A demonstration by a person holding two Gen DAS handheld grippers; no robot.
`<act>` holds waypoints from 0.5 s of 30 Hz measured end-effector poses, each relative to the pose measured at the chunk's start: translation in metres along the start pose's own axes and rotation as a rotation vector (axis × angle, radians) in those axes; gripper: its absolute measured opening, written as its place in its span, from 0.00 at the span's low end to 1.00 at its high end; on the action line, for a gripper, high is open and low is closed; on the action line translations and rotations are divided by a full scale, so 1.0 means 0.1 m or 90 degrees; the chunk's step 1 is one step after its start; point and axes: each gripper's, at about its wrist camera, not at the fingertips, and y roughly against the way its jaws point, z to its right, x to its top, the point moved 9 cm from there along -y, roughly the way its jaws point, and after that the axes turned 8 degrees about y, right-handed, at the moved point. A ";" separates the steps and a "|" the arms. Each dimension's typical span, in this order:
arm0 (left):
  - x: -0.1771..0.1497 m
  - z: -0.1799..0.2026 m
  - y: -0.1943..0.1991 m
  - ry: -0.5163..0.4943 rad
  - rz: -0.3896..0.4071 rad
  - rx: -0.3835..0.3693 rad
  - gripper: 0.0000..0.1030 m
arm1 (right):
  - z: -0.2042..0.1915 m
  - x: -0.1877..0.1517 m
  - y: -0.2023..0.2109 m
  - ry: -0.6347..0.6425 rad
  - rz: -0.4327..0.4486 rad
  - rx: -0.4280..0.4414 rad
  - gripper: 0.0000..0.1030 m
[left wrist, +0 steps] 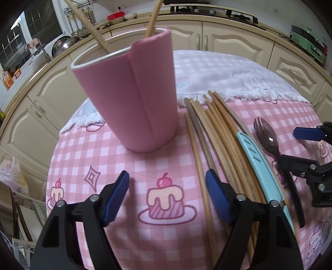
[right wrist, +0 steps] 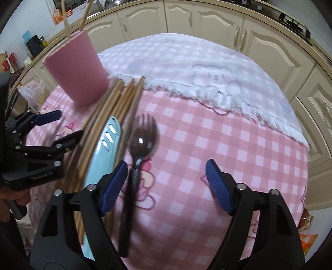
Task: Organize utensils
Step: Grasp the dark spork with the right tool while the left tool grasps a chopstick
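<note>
A pink cup [left wrist: 132,99] stands on the pink checked tablecloth [left wrist: 124,162] with two wooden chopsticks [left wrist: 152,18] in it; it also shows in the right wrist view [right wrist: 76,70]. Several wooden chopsticks [left wrist: 209,128] lie right of the cup, beside a light blue utensil [left wrist: 257,157] and a dark spork [left wrist: 267,137]. My left gripper [left wrist: 168,195] is open and empty, low over the cloth in front of the cup, its right finger over the chopsticks. My right gripper [right wrist: 166,184] is open and empty, its left finger beside the spork [right wrist: 143,139] handle. The chopsticks [right wrist: 116,103] and blue utensil [right wrist: 103,149] lie to its left.
A white fringed blanket [right wrist: 207,68] covers the far half of the table. Cream kitchen cabinets [left wrist: 228,37] curve around behind the table. A plastic bag [left wrist: 10,172] sits on the floor at the left. The left gripper appears at the left in the right wrist view [right wrist: 47,133].
</note>
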 end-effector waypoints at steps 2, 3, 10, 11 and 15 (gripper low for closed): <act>0.01 0.02 -0.01 -0.003 -0.003 -0.006 0.65 | -0.05 0.01 -0.02 0.016 -0.007 -0.004 0.68; 0.01 0.03 -0.01 -0.005 -0.006 -0.011 0.61 | -0.07 0.01 -0.04 0.023 -0.014 -0.011 0.65; 0.09 0.24 -0.04 -0.020 -0.027 -0.062 0.27 | -0.14 0.10 -0.10 0.051 -0.020 -0.048 0.26; 0.11 0.28 -0.04 -0.023 -0.029 -0.071 0.13 | -0.18 0.11 -0.10 0.060 -0.018 -0.044 0.22; 0.12 0.32 -0.03 -0.017 -0.022 -0.069 0.05 | -0.19 0.11 -0.08 0.049 -0.007 -0.015 0.11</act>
